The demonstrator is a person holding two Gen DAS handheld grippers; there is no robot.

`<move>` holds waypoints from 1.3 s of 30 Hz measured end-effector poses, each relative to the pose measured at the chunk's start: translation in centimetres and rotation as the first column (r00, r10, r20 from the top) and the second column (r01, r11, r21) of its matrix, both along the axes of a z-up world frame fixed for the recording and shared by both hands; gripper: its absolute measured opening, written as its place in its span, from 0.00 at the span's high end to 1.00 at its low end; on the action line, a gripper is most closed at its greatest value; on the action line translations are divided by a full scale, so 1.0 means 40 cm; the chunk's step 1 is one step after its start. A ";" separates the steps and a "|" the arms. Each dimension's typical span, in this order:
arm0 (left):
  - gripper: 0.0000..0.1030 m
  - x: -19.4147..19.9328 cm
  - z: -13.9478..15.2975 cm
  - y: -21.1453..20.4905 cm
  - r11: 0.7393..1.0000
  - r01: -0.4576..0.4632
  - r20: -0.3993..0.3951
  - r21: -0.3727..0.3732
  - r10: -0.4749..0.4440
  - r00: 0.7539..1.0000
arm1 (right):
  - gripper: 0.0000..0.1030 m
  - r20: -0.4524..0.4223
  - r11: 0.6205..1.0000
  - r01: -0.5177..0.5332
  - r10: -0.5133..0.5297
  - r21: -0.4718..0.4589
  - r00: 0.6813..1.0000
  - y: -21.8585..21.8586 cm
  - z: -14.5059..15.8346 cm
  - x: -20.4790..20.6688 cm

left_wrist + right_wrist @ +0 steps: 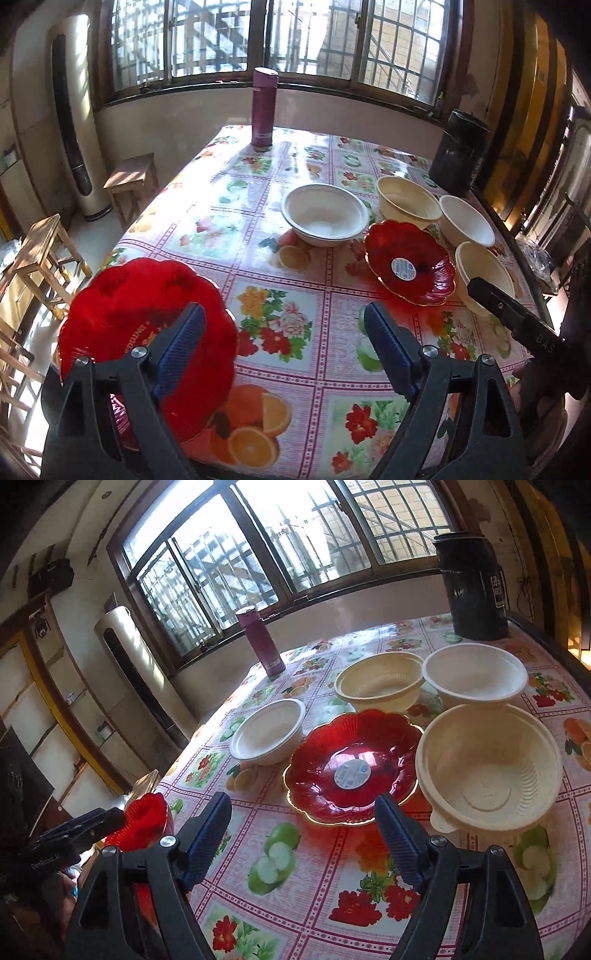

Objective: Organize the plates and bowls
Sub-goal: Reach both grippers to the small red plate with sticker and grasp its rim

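Two red flower-shaped plates lie on the floral tablecloth (291, 325). One red plate (140, 302) sits at the near left corner, partly hidden by my left finger. The other red plate (351, 764), with a round sticker, sits just beyond my right gripper (303, 801), which stands open and empty. My left gripper (283, 310) is also open, holding nothing. Several bowls surround the stickered plate: a white bowl (269, 731) to its left, a cream bowl (380, 681) and a white bowl (474, 675) behind it, and a cream bowl (487, 768) to its right.
A purple flask (264, 107) stands at the table's far edge and a black canister (461, 151) at the far right corner. Wooden stools (129, 177) and a tower fan (70, 110) stand left of the table. Barred windows run along the back wall.
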State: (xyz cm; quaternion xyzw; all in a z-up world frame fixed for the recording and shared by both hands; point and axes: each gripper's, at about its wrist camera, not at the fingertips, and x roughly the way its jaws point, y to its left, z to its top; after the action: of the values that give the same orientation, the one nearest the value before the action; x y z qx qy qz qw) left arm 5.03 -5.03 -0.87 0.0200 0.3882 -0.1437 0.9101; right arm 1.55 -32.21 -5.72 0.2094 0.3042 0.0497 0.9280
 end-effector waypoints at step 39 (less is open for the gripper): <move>0.71 0.316 -0.228 -0.304 0.996 0.087 -0.367 -0.018 -0.087 0.926 | 0.76 -0.308 0.937 0.216 -0.127 0.275 0.943 -0.158 -0.192 0.175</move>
State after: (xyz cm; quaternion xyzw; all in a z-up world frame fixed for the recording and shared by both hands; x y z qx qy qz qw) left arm 17.68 -17.18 -10.01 0.0094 0.5501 -0.1854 0.8142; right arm 8.57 -38.53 -13.40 0.3808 0.4038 -0.0165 0.8317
